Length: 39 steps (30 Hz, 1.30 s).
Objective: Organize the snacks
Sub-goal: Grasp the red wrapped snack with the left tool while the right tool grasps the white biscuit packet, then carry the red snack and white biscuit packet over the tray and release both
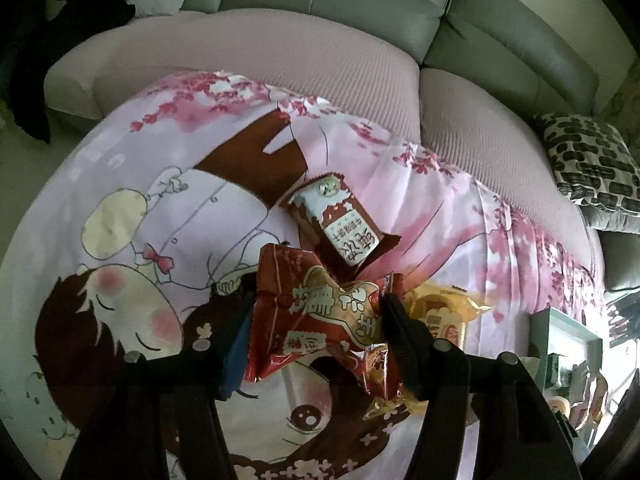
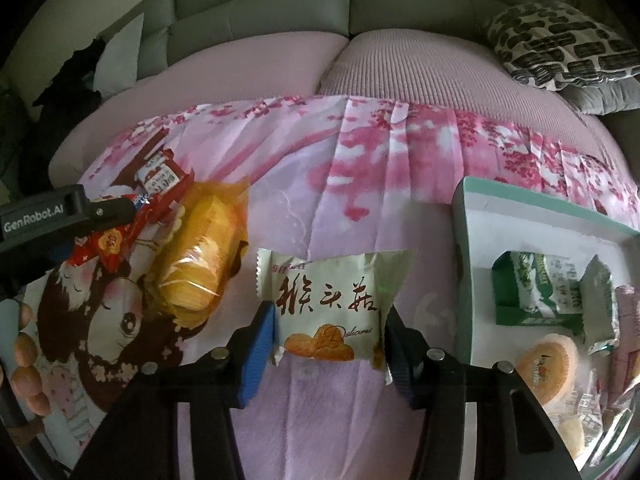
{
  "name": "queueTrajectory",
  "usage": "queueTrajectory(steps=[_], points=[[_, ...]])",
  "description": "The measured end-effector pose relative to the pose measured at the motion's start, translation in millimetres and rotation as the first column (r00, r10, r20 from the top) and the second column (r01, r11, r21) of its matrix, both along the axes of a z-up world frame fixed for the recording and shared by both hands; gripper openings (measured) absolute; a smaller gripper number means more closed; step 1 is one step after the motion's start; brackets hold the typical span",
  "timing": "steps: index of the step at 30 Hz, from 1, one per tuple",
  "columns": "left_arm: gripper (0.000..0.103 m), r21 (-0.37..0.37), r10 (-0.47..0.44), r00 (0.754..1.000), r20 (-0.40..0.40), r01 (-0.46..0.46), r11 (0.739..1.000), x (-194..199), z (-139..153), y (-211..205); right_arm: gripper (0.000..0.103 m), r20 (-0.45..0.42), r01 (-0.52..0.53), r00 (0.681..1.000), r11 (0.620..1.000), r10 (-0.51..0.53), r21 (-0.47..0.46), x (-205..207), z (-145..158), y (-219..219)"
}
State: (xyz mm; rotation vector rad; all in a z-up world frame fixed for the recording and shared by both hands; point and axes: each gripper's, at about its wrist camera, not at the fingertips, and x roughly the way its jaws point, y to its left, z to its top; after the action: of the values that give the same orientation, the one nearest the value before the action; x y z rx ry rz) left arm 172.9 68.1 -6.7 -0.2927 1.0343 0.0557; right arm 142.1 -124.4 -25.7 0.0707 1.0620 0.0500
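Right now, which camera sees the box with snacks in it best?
The right wrist view: the box shows its white inside and the snacks lying in it. The left wrist view catches only a corner of the box at the right edge.

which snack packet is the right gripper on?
The cream packet with brown characters and pictured biscuits, pinched between the right gripper's pads. The red packet is in the left gripper; the yellow cake lies loose.
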Motion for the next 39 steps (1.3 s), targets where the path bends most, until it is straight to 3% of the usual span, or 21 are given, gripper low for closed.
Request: queueTrajectory(steps=[16,29,39], points=[[0.063,0.032,-0.042,0.996,0.083,0.04,0.999,-12.2,39.3,-15.2,0.054,0.023,0.046,0.999,0.999,-0.046,-0.013,-12.3,29.2,-14.2],[0.063,0.099,-0.204,0.969,0.141,0.191,0.977,-17.7,67.3,-78.5,0.055,0.066,0.15,0.986,0.989,-0.151,0.018,-24.1,56.8,-60.0],[0.063,0.152,-0.301,0.942,0.147,0.279,0.948,-23.4,72.7,-125.5,0.055,0.068,0.304,0.95,0.952,-0.305,0.024,-36.3,65.3,-123.4]])
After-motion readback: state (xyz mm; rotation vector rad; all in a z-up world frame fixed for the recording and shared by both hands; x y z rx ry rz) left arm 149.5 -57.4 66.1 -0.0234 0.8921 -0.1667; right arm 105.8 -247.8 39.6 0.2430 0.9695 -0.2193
